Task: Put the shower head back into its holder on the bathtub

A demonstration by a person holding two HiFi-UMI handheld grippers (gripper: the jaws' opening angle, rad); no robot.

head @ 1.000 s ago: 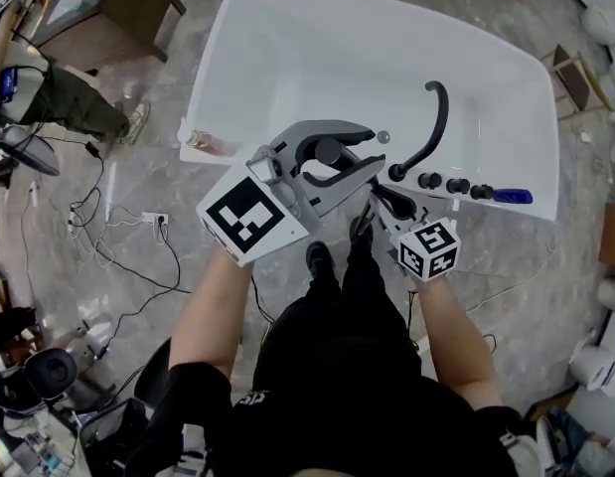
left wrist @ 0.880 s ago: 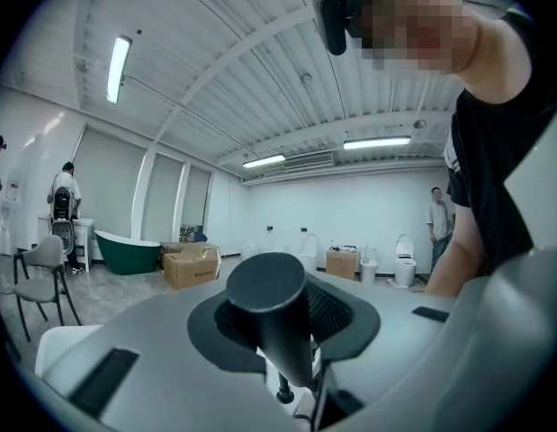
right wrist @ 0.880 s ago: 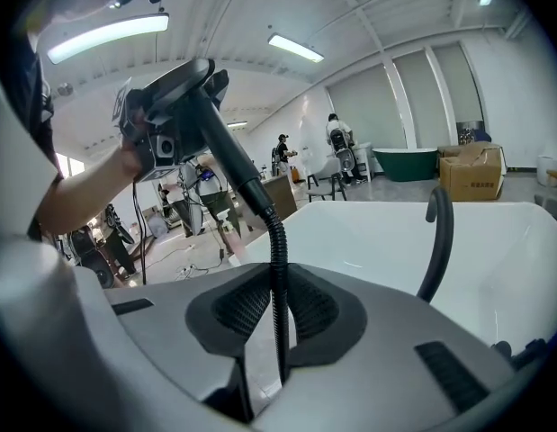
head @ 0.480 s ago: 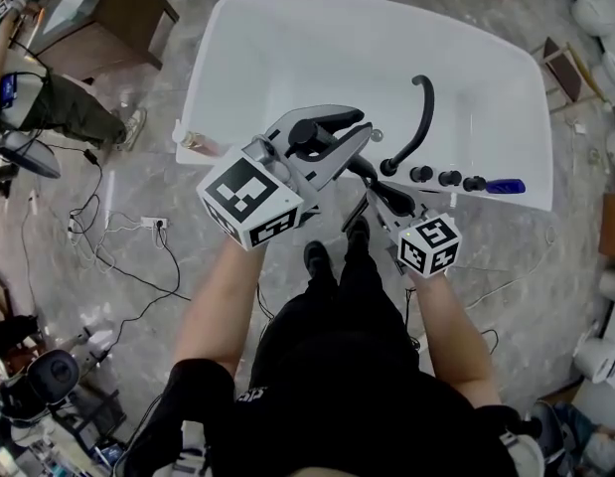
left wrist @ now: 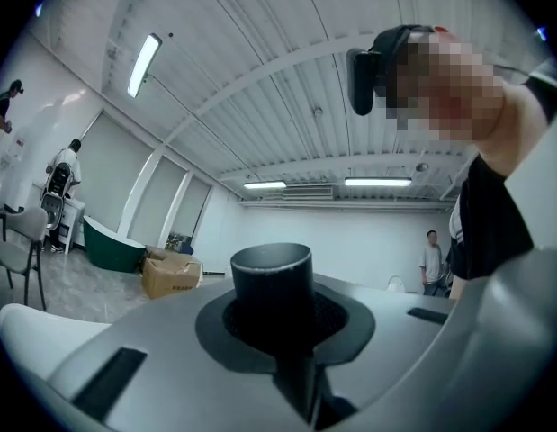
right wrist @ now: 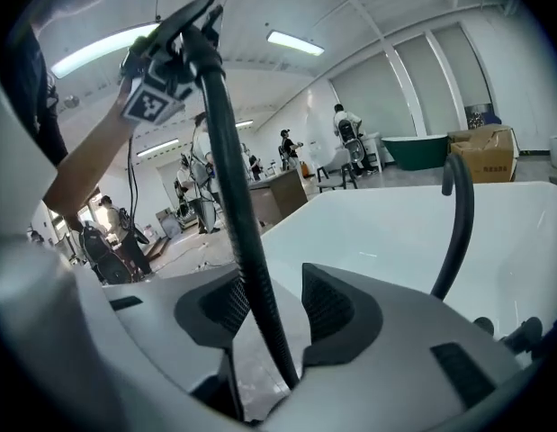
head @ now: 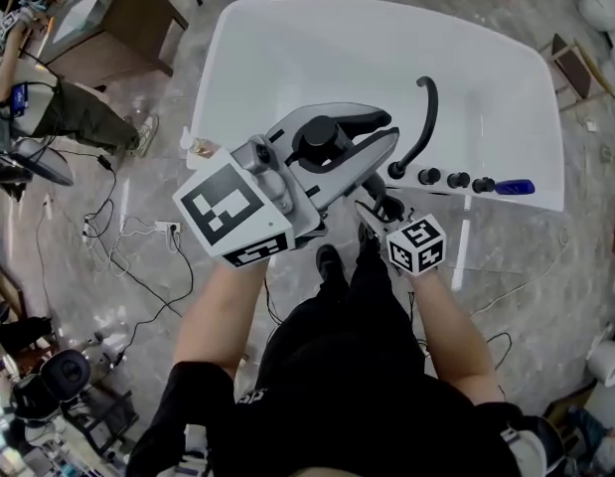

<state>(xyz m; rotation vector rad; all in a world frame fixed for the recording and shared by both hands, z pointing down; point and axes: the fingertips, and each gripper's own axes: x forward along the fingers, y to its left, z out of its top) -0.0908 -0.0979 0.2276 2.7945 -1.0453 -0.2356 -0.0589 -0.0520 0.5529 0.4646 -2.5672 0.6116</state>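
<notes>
The shower head (left wrist: 271, 282) is in my left tongs (head: 386, 132), which are clenched on its black round stem. It stands upright between the pads, and the left gripper view looks past it at the ceiling. It is up in the air over the near edge of the bathtub (head: 317, 58), well apart from the rim fittings, so it is not yet in its holder.

In the last second I have lifted the left tongs toward my head and tipped them back, so they show larger in the head view. The right tongs (right wrist: 274, 300) have slid slightly left along the tub's near edge. Their pads stand apart with the black hose (right wrist: 226, 169) running loosely between them, not pinched as far as I can see. The hose climbs from there up to the raised left tongs.

I judge this lift gives me slack in the hose. The carry across to the rim is yet to come.

On the far rim stand the curved black spout (head: 427, 117), a row of black knobs (head: 458, 181) and a blue piece (head: 514, 187). I cannot tell which fitting is the holder.

I can read no brand or writing. The cubes (head: 232, 214) carry only black-and-white square markers, and the print on the cardboard box (left wrist: 170, 275) is too small.
</notes>
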